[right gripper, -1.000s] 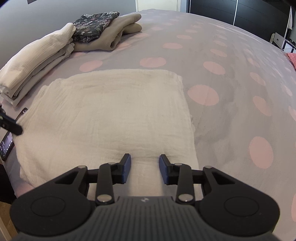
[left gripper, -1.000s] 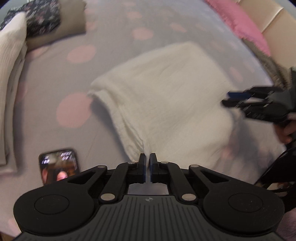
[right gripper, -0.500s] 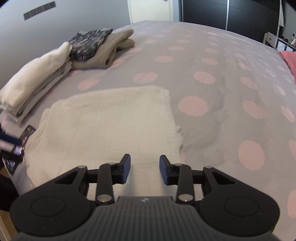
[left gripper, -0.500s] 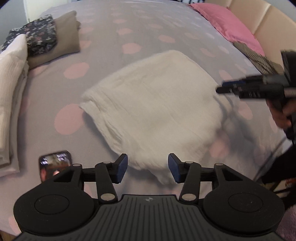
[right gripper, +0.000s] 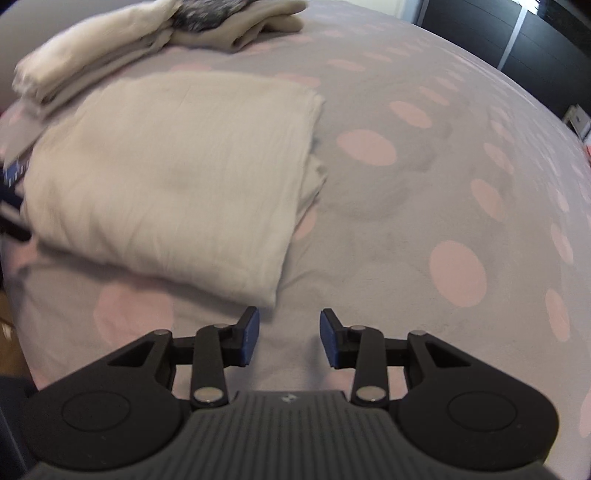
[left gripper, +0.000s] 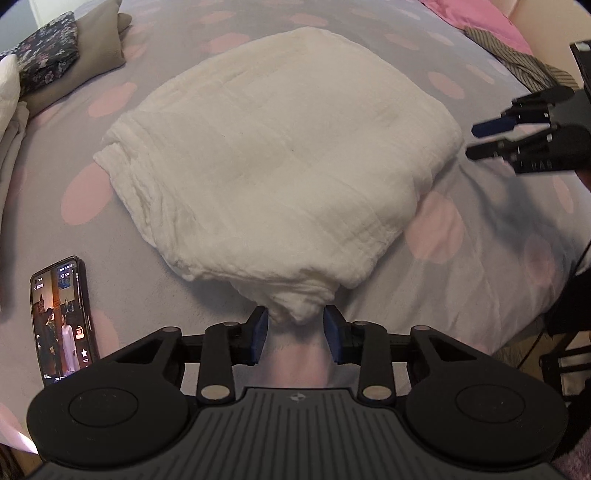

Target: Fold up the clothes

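Cream muslin cloth [left gripper: 280,158], folded into a thick, soft rectangle, lies in the middle of the grey bedspread [right gripper: 424,206] with its pink dots, and its near corner droops into a loose bunch right between the fingers of the left gripper [left gripper: 295,334]. Those fingers stand wide, one on each side of the bunch, with nothing pinched. The worry, to my eye, is that closing here would catch only the top layer or two, so lifting would peel the stack open and undo the fold; the crinkled fabric looks light and slippery between layers, with uneven edges showing along the left side. The right gripper [right gripper: 290,338] hangs wide too, just off the cloth's opposite near corner and above bare bedspread, so if only one side lifts, the bundle would likely sag and twist. A phone [left gripper: 62,321] with its screen lit lies on the bedspread just beside the left gripper, near enough that a dragged corner could sweep it. Farther back, a pile of folded clothes [right gripper: 147,33] sits well apart, blurred in the right view.
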{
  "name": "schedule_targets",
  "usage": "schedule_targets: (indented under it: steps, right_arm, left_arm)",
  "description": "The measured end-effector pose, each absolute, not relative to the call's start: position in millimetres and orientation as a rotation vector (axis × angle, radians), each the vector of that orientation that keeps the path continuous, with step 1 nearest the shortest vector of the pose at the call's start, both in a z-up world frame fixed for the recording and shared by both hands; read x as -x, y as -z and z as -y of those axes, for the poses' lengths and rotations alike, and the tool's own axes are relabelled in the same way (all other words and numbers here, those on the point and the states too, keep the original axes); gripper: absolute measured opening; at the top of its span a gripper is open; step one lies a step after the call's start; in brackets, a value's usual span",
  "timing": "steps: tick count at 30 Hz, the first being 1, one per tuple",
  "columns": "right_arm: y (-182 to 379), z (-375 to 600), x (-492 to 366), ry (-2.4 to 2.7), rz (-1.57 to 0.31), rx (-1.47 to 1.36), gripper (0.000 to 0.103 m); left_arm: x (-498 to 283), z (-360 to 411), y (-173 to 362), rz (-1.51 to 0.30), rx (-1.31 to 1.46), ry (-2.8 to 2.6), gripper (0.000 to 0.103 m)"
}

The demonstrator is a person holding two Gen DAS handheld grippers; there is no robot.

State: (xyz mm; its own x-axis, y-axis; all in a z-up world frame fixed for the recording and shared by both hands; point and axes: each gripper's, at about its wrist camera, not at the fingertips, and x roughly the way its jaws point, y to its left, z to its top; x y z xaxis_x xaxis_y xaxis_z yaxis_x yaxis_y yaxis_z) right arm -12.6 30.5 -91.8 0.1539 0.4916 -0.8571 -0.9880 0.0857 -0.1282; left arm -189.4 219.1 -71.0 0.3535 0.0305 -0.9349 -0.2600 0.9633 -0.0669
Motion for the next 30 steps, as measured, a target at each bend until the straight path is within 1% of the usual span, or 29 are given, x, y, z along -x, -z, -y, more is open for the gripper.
schedule_targets:
  steps: [3,4,5,6,7,8,9,11,15,17,18,20,25,30]
  right_arm:
    - [99.6,-35.3,25.8,-1.301,-0.683,0.926,0.040]
    - [100.7,-36.7,29.7,-1.314,-0.664,0.940,0.039]
    - [100.6,-37.8,33.1,-1.328,-0.646,0.945,0.036]
    - [100.6,-39.1,35.8,-1.333,-0.633,0.958,0.023]
    - [100.8,-40.6,37.8,-1.328,-0.623,0.976,0.016]
    - [101.0,-42.0,39.8,-1.323,-0.614,0.995,0.013]
    - [101.4,-43.2,40.1,-1.304,-0.607,1.012,0.004]
    - [102.3,-45.2,37.4,-1.240,-0.599,1.043,0.002]
    - [103.0,-46.0,33.4,-1.228,-0.621,1.042,0.002]
    - [104.9,-46.5,33.0,-1.228,-0.630,1.045,0.002]
    - [107.7,-47.1,34.4,-1.226,-0.630,1.055,0.002]
    - [111.9,-46.3,35.0,-1.212,-0.627,1.069,0.002]
    - [111.0,-46.4,33.9,-1.222,-0.646,1.047,0.002]
    - [111.9,-47.1,37.9,-1.224,-0.640,1.061,0.002]
  left_arm:
    - [188.4,-215.6,75.4,-1.202,0.205,-0.196,0.031]
    - [187.9,-214.6,76.2,-1.201,0.199,-0.196,0.026]
    - [187.2,-214.4,76.8,-1.201,0.194,-0.200,0.018]
    - [186.9,-214.2,77.2,-1.204,0.189,-0.206,0.012]
    - [187.0,-214.7,77.2,-1.207,0.188,-0.212,0.007]
    - [188.4,-216.5,76.3,-1.206,0.193,-0.217,0.005]
    - [190.5,-218.7,74.2,-1.206,0.204,-0.216,0.005]
    - [195.9,-223.4,68.9,-1.214,0.220,-0.213,0.004]
    - [201.7,-230.0,73.1,-1.256,0.249,-0.224,0.004]
    - [200.7,-228.5,81.9,-1.298,0.229,-0.234,0.004]
    - [200.4,-227.1,86.4,-1.326,0.203,-0.247,0.000]
    - [201.9,-224.2,91.5,-1.370,0.136,-0.278,0.000]
    - [211.9,-215.5,66.5,-1.252,0.187,-0.196,0.000]
    - [216.3,-199.6,53.1,-1.187,0.198,-0.178,0.000]
